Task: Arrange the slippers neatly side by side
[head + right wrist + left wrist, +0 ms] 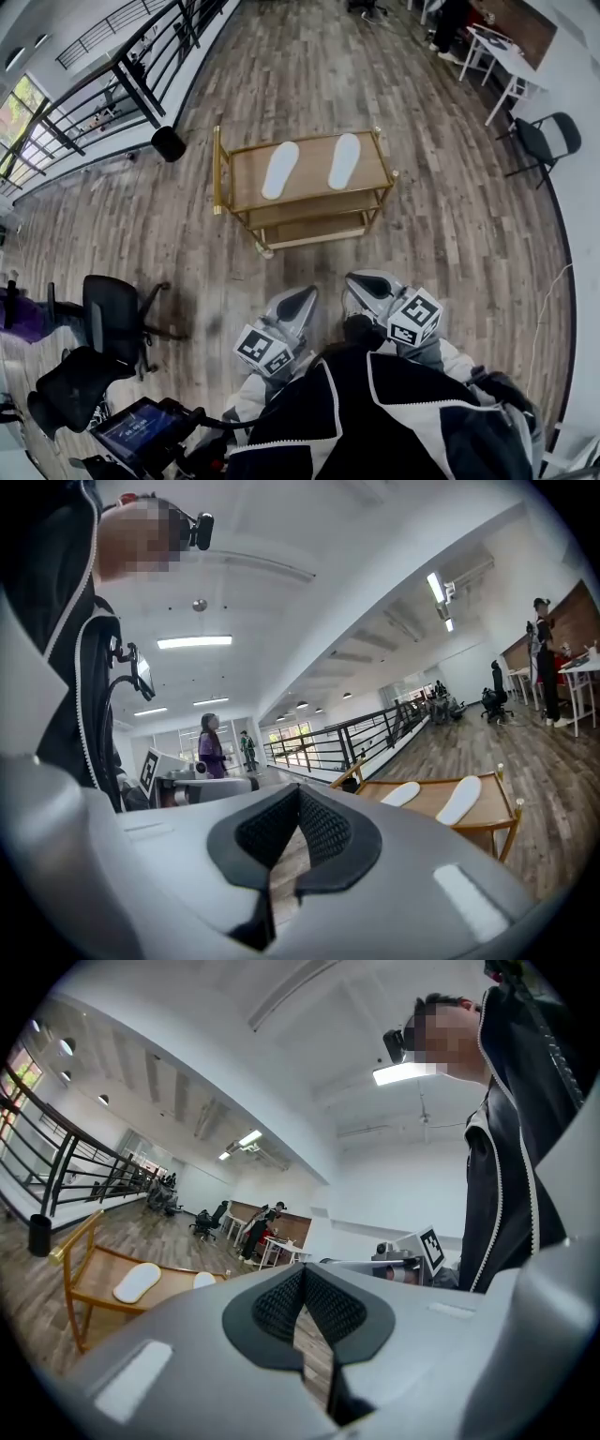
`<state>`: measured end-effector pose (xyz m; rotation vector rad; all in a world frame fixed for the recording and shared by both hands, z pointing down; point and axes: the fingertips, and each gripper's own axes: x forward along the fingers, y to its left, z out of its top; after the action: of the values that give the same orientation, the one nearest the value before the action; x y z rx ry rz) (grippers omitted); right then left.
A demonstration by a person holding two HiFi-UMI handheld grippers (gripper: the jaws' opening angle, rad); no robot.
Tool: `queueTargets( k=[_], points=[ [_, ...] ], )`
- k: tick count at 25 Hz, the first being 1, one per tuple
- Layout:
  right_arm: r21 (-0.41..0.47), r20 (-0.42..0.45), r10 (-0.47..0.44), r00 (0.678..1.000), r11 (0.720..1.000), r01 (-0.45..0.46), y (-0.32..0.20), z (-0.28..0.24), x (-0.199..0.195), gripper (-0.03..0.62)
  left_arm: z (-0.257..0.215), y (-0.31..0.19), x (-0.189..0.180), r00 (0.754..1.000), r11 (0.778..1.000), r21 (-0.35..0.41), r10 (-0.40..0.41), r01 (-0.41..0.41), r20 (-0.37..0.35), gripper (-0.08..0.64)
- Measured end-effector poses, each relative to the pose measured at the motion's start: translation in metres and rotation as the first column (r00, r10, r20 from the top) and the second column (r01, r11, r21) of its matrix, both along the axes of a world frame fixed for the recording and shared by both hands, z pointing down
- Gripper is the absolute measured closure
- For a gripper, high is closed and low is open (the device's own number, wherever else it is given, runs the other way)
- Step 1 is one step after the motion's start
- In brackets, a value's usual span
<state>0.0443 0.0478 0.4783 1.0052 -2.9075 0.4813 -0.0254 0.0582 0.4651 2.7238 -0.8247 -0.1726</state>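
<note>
Left gripper [302, 298] and right gripper [361, 284] jaws closed, both empty; left slipper [279, 170], right slipper [344, 160] angled apart on cart [312, 174] top

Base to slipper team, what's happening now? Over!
Left gripper and right gripper: jaws shut, empty, short of the cart. Two white slippers on its top shelf, apart and splayed. Only wood floor between.

Left gripper [302, 1286] jaws together, empty; two white slippers [138, 1282] lying apart on wooden cart [92, 1284] beyond.
</note>
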Motion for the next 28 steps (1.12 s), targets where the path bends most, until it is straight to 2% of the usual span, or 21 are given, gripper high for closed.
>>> queueTargets(
  k=[8, 15, 23, 28],
  points=[
    [0.036, -0.018, -0.134, 0.991, 0.99, 0.135, -0.138, -0.011, 0.033, 0.588, -0.014, -0.133, 0.048, 0.998, 0.998, 0.007, -0.065, 0.064, 0.025, 0.54],
    [0.033, -0.003, -0.183, 0.983, 0.983, 0.183, -0.204, -0.005, 0.051, 0.588, -0.023, -0.194, 0.067, 0.993, 0.994, 0.024, -0.11, 0.109, 0.034, 0.54],
    [0.014, 0.01, -0.198, 0.98, 0.98, 0.198, -0.254, -0.003, 0.034, 0.588, -0.022, -0.24, 0.049, 0.99, 0.991, 0.003, -0.133, 0.133, 0.042, 0.54],
    [0.029, -0.002, -0.133, 0.991, 0.991, 0.133, -0.299, -0.001, 0.012, 0.588, -0.016, -0.29, 0.023, 0.998, 0.998, 0.014, -0.063, 0.063, 0.028, 0.54]
  ],
)
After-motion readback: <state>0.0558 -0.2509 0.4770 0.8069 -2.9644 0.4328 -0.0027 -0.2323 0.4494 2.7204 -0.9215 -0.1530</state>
